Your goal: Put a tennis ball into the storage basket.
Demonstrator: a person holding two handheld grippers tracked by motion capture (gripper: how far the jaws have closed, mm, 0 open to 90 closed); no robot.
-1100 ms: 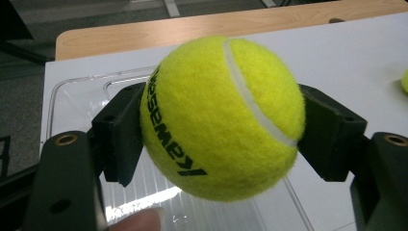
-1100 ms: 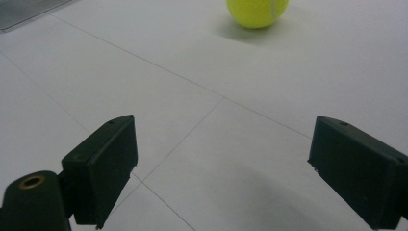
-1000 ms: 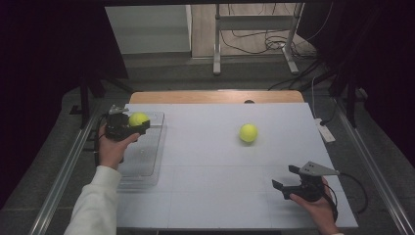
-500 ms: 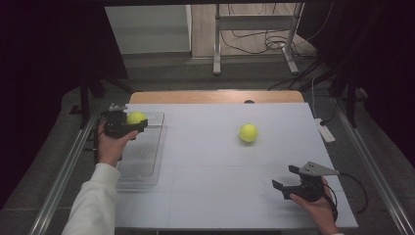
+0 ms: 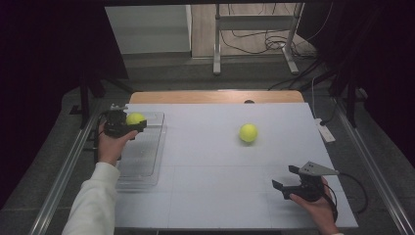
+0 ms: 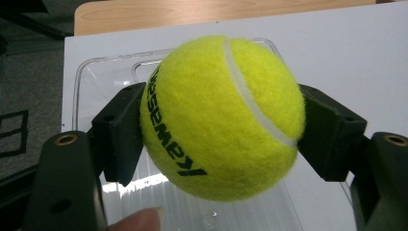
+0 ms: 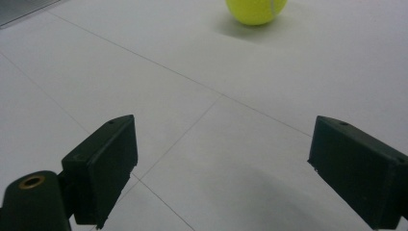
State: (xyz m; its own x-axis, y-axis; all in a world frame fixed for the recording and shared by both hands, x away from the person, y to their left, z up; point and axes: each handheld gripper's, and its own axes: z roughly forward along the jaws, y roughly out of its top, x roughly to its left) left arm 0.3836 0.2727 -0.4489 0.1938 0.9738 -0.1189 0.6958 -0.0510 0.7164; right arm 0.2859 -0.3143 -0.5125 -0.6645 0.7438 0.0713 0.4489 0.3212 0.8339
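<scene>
- Over the far end of a clear plastic tray [image 5: 142, 156] at the left edge of the white counter [image 5: 215, 166], the left claw [image 5: 128, 122] holds a yellow tennis ball [image 5: 135, 118] between its two black jaws.
- From the left gripper view, that tennis ball [image 6: 222, 117] is pressed on both sides by the jaws, its white seam curving across the top and black lettering running down its left face; the tray [image 6: 106, 77] lies below and behind it.
- A fingertip [image 6: 137, 222] of the person's left hand shows at the bottom edge of that view.
- The person's left hand [image 5: 110, 144] grips the tool, with a white sleeve [image 5: 93, 205] coming up from the bottom.
- A second tennis ball [image 5: 248, 132] rests on the counter, right of centre, well apart from the tray and from both claws.
- Near the front right corner of the counter, the right claw [image 5: 287, 177] sits with its jaws spread wide and nothing between them, held in the person's right hand [image 5: 318, 208].
- From the right gripper view, the second tennis ball [image 7: 256, 10] lies far ahead on the bare counter [image 7: 216, 120], beyond the open jaws.
</scene>
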